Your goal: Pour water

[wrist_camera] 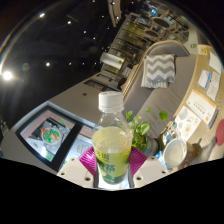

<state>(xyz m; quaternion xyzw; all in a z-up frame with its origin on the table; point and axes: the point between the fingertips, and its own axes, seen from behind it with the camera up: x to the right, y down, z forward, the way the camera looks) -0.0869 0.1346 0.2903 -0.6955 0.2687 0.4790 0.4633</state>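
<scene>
Clear plastic bottle (112, 140) w/ white cap, green liquid inside, is clamped between gripper (112, 166) pink pads, held upright above white tabletop (78, 103).

Strong fisheye distortion: straight edges bow toward the rim. Upper left dark, ceiling spotted with small point lights; one bright lamp (8, 75) flares. Right side evenly lit. Bottle (112, 145) glows yellow-green, close and slightly soft. Distant shelves blurred. Shadows faint and diffuse.
</scene>
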